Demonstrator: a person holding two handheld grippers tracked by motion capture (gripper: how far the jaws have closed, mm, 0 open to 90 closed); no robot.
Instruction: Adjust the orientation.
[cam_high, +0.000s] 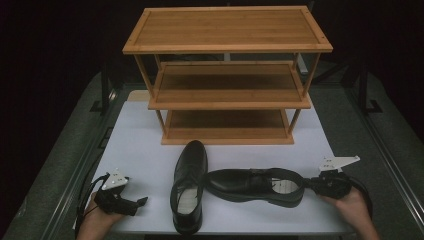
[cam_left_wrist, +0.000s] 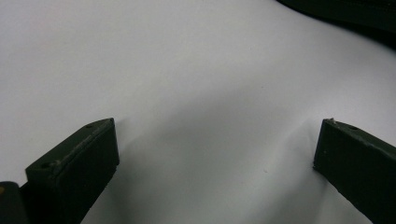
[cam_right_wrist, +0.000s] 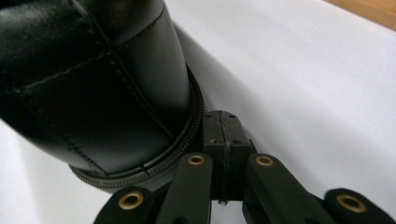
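Note:
Two black leather shoes lie on the white board (cam_high: 135, 145). One shoe (cam_high: 189, 185) points its toe away from me. The other shoe (cam_high: 255, 184) lies crosswise, its toe at the first shoe's side and its heel to the right. My right gripper (cam_high: 309, 184) is shut with nothing between its jaws. In the right gripper view its closed tips (cam_right_wrist: 222, 126) rest against the heel rim of the crosswise shoe (cam_right_wrist: 93, 93). My left gripper (cam_high: 136, 205) sits at the front left, apart from both shoes. It stands open (cam_left_wrist: 217, 144) over bare white surface.
A three-tier wooden shoe rack (cam_high: 227, 75) stands at the back of the board, its shelves bare; a corner of it (cam_right_wrist: 373, 9) shows in the right gripper view. A dark shoe edge (cam_left_wrist: 355, 11) crosses the top right of the left gripper view. Dark floor surrounds the board.

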